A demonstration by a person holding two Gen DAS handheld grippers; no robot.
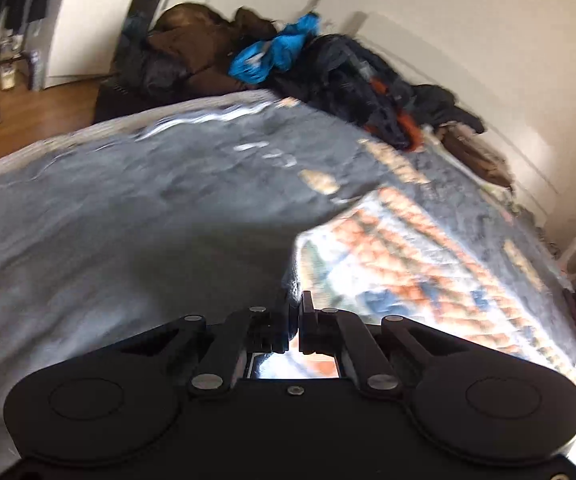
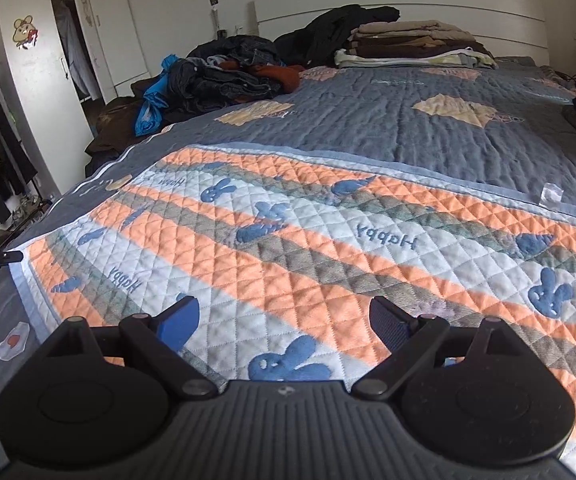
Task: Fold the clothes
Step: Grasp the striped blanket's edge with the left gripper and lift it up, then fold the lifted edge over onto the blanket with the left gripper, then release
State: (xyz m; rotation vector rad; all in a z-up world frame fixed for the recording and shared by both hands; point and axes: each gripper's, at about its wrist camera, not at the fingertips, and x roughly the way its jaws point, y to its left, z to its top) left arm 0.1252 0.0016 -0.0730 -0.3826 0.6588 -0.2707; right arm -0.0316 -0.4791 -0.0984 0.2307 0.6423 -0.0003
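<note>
Left wrist view: we find the left gripper [image 1: 298, 320] with its jaws drawn together on the edge of a grey garment [image 1: 135, 216]. The cloth spreads from the fingertips up and to the left, blurred, and covers that part of the quilted bedspread [image 1: 428, 264]. At the far side of the bed we note a heap of unfolded clothes [image 1: 348, 76], dark with blue and orange pieces, lying against the wall.

Right wrist view: we find the right gripper [image 2: 283, 320] with its jaws spread wide and nothing between them, hovering over the orange, white and grey striped panel of the bedspread. The grey garment does not show here. Near the headboard [image 2: 400, 4] we record a stack of folded clothes [image 2: 412, 46], and to its left the unfolded heap. A wardrobe [image 2: 39, 72] stands at the left edge.
</note>
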